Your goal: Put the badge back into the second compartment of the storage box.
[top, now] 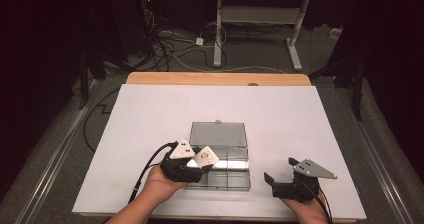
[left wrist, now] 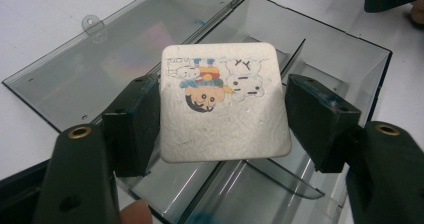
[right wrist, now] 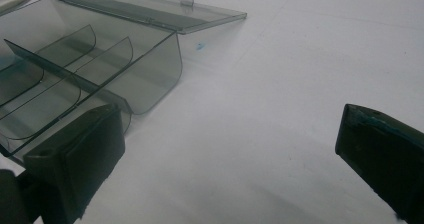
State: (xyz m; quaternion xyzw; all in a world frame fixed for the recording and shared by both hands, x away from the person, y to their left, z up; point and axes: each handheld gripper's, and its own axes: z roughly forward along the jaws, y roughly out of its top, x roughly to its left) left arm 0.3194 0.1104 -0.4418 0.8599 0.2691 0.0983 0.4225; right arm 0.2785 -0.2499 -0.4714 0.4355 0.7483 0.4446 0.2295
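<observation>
My left gripper (left wrist: 222, 121) is shut on a square white card (left wrist: 225, 104) printed with a cartoon child and a dog, gripping it by two opposite edges. It holds the card above the left end of a clear grey plastic box (left wrist: 320, 49) with dividers. The box's lid (left wrist: 100, 64) lies open flat behind it. From above, the card (top: 206, 156) and left gripper (top: 200, 165) sit at the box's (top: 235, 176) front left corner. My right gripper (top: 281, 170) rests open to the right of the box, and in its own view nothing lies between its jaws (right wrist: 230, 154).
The box stands on a white board (top: 150, 134) that covers a wooden table (top: 215, 78). Beyond the table's far edge are floor cables (top: 165, 44) and a desk frame (top: 260, 19). White surface stretches to the right of the box (right wrist: 300, 59).
</observation>
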